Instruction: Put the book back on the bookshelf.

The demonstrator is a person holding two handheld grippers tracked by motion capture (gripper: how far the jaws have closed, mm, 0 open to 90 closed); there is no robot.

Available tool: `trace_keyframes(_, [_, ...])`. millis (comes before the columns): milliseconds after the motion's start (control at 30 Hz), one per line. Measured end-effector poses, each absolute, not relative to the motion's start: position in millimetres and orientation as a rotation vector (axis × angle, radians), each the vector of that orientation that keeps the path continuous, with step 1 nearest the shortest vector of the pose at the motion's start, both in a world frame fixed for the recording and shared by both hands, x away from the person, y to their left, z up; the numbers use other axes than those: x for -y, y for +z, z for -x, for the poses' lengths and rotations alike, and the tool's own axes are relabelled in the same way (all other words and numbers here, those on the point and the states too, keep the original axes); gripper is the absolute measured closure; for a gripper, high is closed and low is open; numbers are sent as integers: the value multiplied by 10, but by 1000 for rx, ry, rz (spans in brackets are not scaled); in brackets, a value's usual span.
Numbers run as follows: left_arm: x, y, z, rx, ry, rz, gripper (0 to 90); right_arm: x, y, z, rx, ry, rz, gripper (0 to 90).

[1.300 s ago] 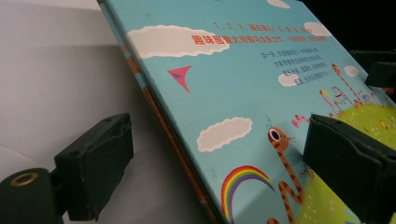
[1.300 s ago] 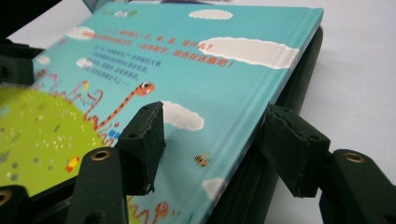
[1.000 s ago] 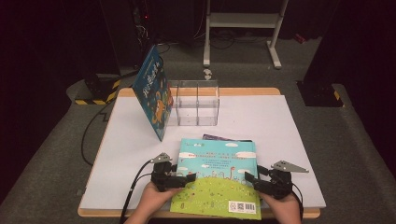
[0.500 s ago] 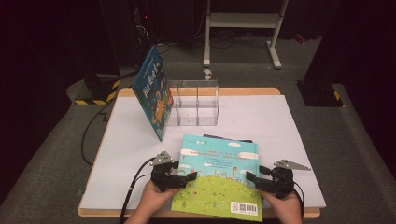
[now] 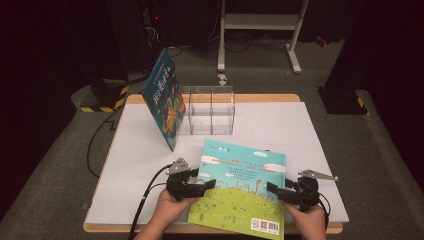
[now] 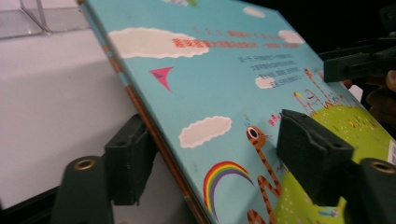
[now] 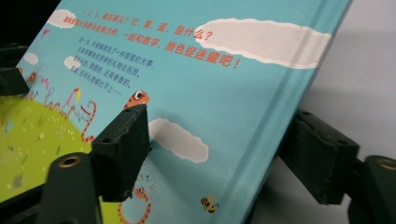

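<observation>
High view. White rectangular surface (image 5: pixel 320 145) with a wooden edge, standing on grey carpeted floor (image 5: pixel 380 150); the room behind is dark. At the back, the foot of a white metal stand (image 5: pixel 260 30), and black-and-yellow hazard tape (image 5: pixel 102 102) on the floor at left. On the far part of the surface, a clear acrylic divided box (image 5: pixel 211 111); a dark blue picture book (image 5: pixel 163 97) leans tilted against its left side. Near the front edge, a large turquoise-and-green hardcover picture book (image 5: pixel 240 190), its left edge raised off the surface. The left gripper (image 5: pixel 200 184) is at the book's left edge, the right gripper (image 5: pixel 276 191) at its right edge, each carried by a hand coming in from the bottom. Black cable (image 5: pixel 145 200) trails from the left gripper across the surface.

Left gripper view. The turquoise book (image 6: pixel 224 93) slopes between the two black fingers (image 6: pixel 128 158), one below the cover, one above. The jaws have just been closing, but a gap remains at each pad, so they are fairly wide open with no grip. White surface (image 6: pixel 51 102) to the left, acrylic box corner (image 6: pixel 37 18) top left.

Right gripper view. The book's edge (image 7: pixel 196 84) stands between the fingers (image 7: pixel 123 147). The jaws have just eased in slightly; the outer pad is clear of the spine, so no hold here either. White surface (image 7: pixel 369 74) on the right.
</observation>
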State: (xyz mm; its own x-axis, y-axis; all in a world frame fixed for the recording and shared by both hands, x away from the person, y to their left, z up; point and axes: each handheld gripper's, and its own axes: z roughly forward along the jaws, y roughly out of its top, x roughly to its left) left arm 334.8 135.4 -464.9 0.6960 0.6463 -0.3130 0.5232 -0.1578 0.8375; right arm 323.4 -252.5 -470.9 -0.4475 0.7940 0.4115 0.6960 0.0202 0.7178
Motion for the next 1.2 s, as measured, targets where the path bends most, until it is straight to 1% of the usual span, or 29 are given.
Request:
trace_keyframes(67, [-1361,-4617,-3355,-929,149,-1801,352,2509,-4574,-3205,-2109,1412,-1532,325])
trace_keyframes(100, [-1375,-4596,-3366,-930,152,-1787,352,2509,-4574,-3205,-2109,1412,-1532,325])
trace_keyframes(433, [-1521,-4358,-3530,-961,217,-1675,427,2416,-4120,-3356,-1976,1495,-1361,464])
trace_keyframes(567, [-1615,-4269,-3570,-966,262,-1623,457,2315,-3974,-3426,-1949,1503,-1296,490])
trace_keyframes(900, [-1800,-4091,-3634,-966,370,-1545,489,2085,-3715,-3493,-1890,1535,-1164,553])
trace_keyframes(1033, [-1811,-4022,-3655,-946,426,-1541,491,2034,-3635,-3516,-1872,1530,-1136,562])
trace_keyframes(1067, [-1805,-4002,-3655,-928,458,-1536,490,2023,-3615,-3523,-1866,1530,-1131,562])
trace_keyframes(1200, [-1811,-3952,-3684,-907,488,-1522,490,2006,-3565,-3557,-1855,1531,-1121,559])
